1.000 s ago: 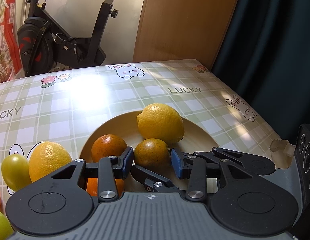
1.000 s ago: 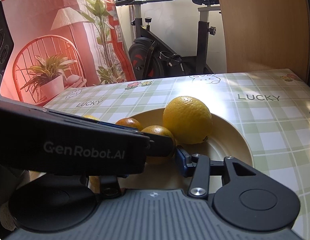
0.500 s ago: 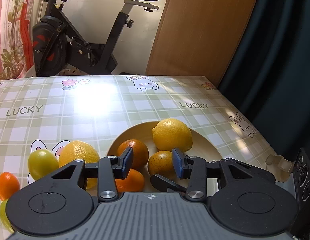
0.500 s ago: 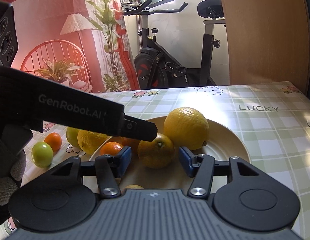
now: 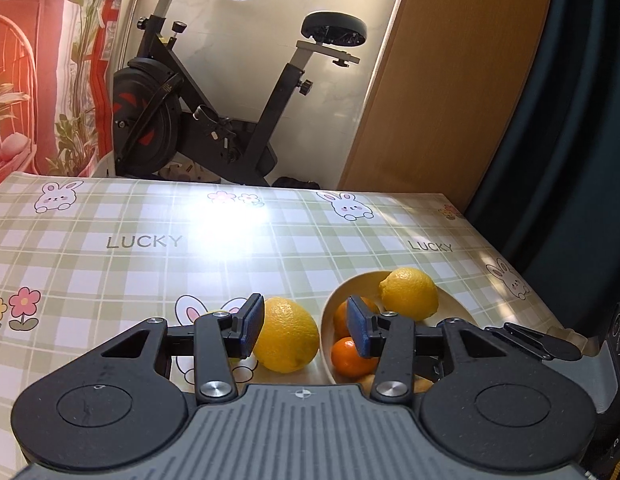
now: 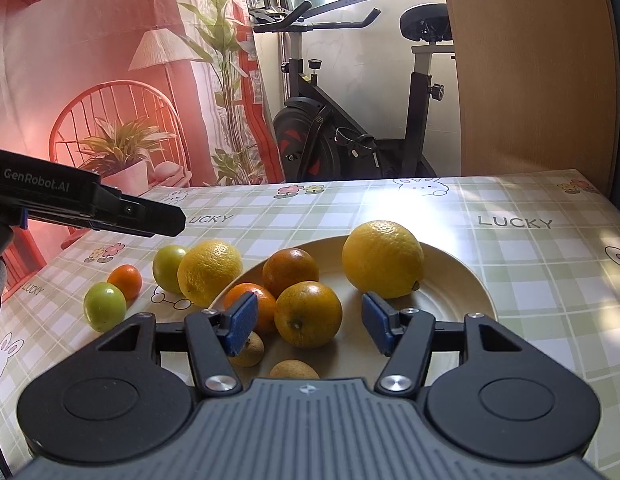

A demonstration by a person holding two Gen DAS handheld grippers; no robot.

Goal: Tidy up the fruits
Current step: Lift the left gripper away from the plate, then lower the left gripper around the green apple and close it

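Observation:
A cream bowl holds a big lemon, a dark orange, an orange, a small mandarin and two small brown fruits. On the table to its left lie a second lemon, two green fruits and a small orange. My right gripper is open and empty above the bowl. My left gripper is open and empty, raised above the second lemon and the bowl's rim; it shows in the right wrist view.
The table has a green plaid cloth with bunnies. An exercise bike stands behind the far edge, a wooden panel and a dark curtain to the right. A red-lit chair and plants stand far left.
Both grippers have pulled up and back from the bowl. The left gripper has swung left, away from the orange it straddled, and now faces the lemon on the table. The right gripper has opened wider.

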